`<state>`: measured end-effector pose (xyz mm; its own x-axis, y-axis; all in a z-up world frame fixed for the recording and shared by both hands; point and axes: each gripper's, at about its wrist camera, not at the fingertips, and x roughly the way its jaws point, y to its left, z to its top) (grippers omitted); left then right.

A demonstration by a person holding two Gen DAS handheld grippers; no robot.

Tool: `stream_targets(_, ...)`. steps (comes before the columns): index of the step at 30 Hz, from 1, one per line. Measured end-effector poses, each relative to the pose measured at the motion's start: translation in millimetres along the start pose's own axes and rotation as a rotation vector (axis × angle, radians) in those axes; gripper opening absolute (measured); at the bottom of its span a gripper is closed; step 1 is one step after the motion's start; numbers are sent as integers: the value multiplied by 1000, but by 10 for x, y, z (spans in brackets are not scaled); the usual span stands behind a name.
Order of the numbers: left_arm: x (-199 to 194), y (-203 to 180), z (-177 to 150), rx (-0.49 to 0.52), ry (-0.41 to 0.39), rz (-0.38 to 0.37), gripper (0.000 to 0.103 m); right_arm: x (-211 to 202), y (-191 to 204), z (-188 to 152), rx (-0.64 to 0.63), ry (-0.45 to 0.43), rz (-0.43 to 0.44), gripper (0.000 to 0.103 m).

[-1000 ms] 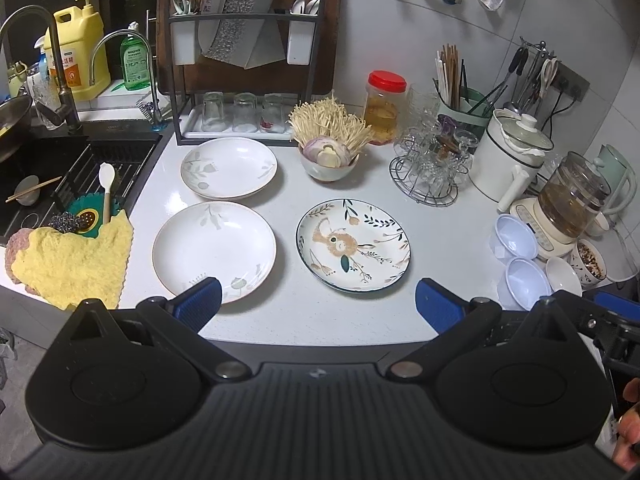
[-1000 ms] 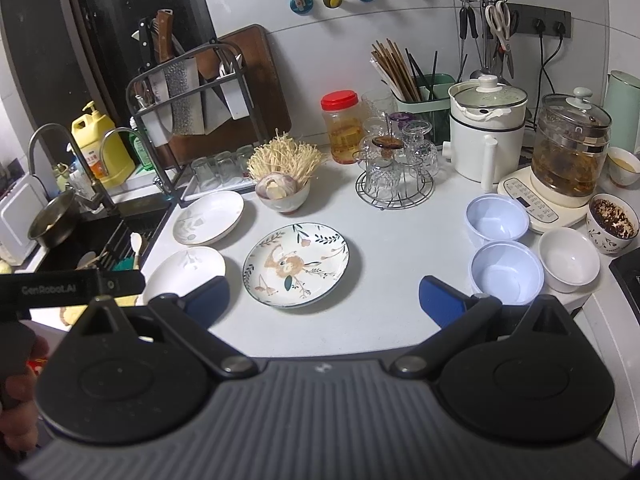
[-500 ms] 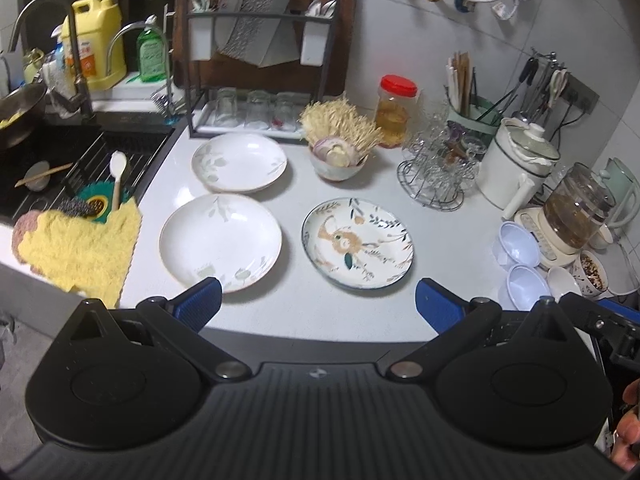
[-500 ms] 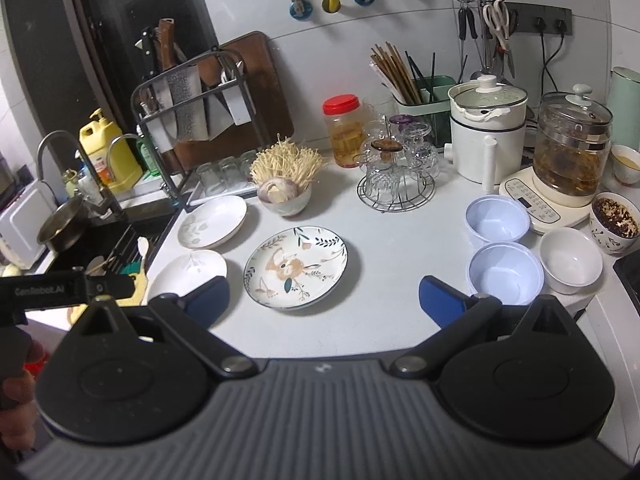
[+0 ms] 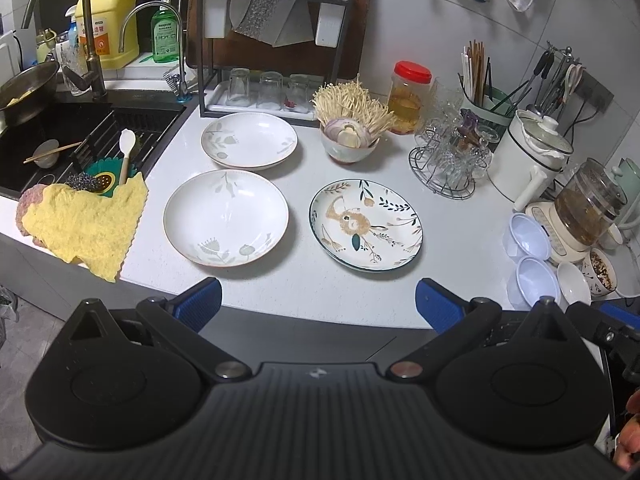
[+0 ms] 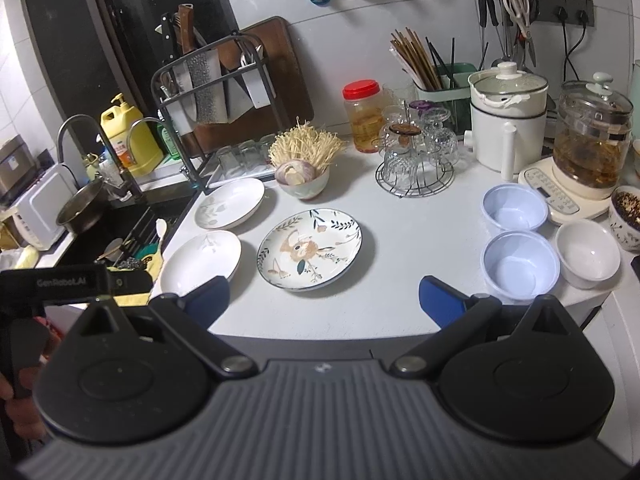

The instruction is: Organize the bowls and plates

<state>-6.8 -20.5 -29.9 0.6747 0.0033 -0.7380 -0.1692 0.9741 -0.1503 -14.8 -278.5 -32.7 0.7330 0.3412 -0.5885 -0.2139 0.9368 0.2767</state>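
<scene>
Three plates lie on the white counter: a near white plate (image 5: 226, 224) (image 6: 202, 258), a far white plate (image 5: 249, 141) (image 6: 229, 203), and a patterned plate (image 5: 365, 225) (image 6: 309, 249) to their right. Two pale blue bowls (image 6: 514, 209) (image 6: 519, 267) and a white bowl (image 6: 587, 253) stand at the counter's right end; they also show in the left wrist view (image 5: 532, 276). My left gripper (image 5: 318, 300) is open and empty, held back off the counter's front edge. My right gripper (image 6: 323, 300) is open and empty, in front of the patterned plate.
A bowl of mushrooms and onion (image 5: 350, 144), a red-lidded jar (image 5: 410, 98), a wire rack of glasses (image 5: 448, 164), a white pot (image 5: 528, 160) and a glass kettle (image 6: 592, 144) stand behind. A sink (image 5: 52, 148) and a yellow cloth (image 5: 84, 224) are at the left.
Both grippers have drawn back and up a little from the counter; the plates and bowls look smaller and farther. Nothing on the counter has moved. Both jaws stay open.
</scene>
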Motion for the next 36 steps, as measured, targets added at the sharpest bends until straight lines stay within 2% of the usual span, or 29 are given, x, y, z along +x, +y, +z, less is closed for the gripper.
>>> stream_targets(5,82,75,30,23,8,-13,103,119,107,-27,8,19,-7,101)
stream_targets(8,204,244,109,35,10,-38,103,226,223,-52,18,26,-22,101)
stream_targets(16,525,832,459,80,27,-72,103,583,688,-39,41,33,-54,101)
stream_targets(20,712,1115,580,94,45,-96,103,804,923,-25,48,46,-54,97)
stream_targets(26,1018,1504,730,119,76,-140,103,1210,1193,-30,76,86,-39,96)
stream_targets(31,1326,1865,838,102,99,-158,103,1577,1421,-28,100,112,-7,85)
stream_targets(36,1707,2164,935,79,132,-183,102,1971,1560,-49,137,141,16,66)
